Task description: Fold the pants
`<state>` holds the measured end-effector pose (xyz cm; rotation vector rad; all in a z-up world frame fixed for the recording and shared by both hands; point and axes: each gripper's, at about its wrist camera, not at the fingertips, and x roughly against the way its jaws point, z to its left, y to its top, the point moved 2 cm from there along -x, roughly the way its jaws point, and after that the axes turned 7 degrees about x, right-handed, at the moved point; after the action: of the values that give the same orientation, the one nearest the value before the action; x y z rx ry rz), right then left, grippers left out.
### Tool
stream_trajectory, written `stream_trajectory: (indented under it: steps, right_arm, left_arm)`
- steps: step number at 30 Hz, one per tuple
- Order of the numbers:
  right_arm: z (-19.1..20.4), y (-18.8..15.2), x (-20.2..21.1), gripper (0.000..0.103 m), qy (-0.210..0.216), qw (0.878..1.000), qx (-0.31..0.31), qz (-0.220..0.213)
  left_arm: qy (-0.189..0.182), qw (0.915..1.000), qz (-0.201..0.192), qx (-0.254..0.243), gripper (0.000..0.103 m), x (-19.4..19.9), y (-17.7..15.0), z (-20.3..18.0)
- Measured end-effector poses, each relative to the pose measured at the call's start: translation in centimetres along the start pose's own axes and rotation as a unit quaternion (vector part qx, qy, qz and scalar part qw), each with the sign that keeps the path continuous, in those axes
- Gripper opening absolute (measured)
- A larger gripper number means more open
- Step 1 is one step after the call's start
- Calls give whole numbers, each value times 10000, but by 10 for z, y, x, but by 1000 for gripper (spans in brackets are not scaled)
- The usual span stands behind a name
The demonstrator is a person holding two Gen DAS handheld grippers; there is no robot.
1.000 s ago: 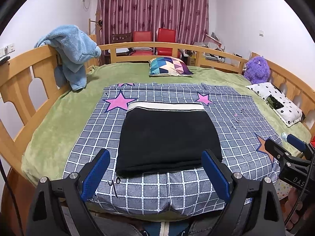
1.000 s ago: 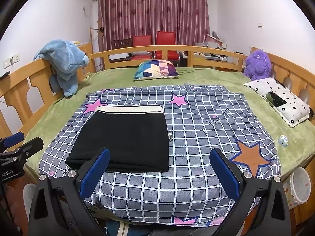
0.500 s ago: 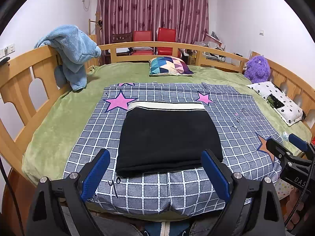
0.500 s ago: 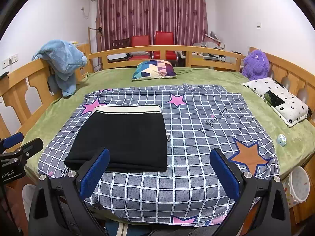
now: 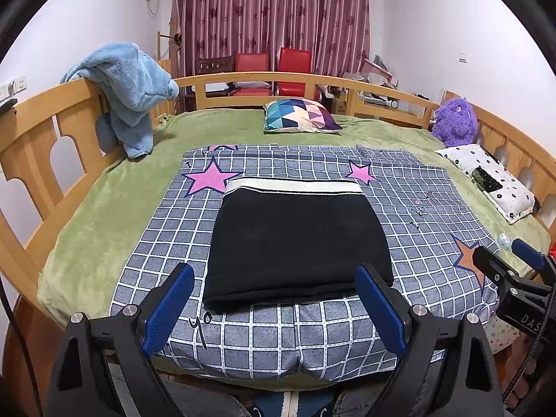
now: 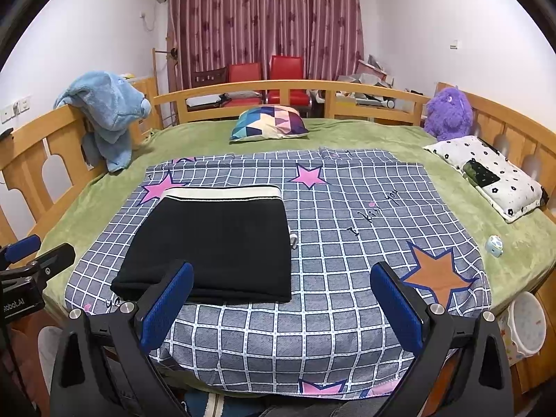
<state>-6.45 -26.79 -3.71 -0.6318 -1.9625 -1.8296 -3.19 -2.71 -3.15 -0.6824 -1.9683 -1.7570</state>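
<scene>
pants (image 5: 299, 243) lie as a flat black rectangle on the checked sheet (image 5: 312, 333), pale waistband at the far edge | left gripper (image 5: 274, 307) spread wide, empty, off the sheet's near edge | right gripper (image 6: 281, 307) likewise wide and empty | verdict: fold looks finished, nothing obvious left

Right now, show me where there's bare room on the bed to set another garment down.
Widest free patch: the checked sheet right of the folded black pants, up to the orange star. Also the green blanket between the pants and the left rail. Crowded: the right edge, with the white pillow and purple plush.
</scene>
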Motion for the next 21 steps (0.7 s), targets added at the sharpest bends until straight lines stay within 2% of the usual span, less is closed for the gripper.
stream_trajectory:
  steps: [21]
  right_arm:
    - [-2,-1,-1,100,16,10000,-53,0]
  left_arm:
    - [51,10000,-3,1,94,-4,-1,-2]
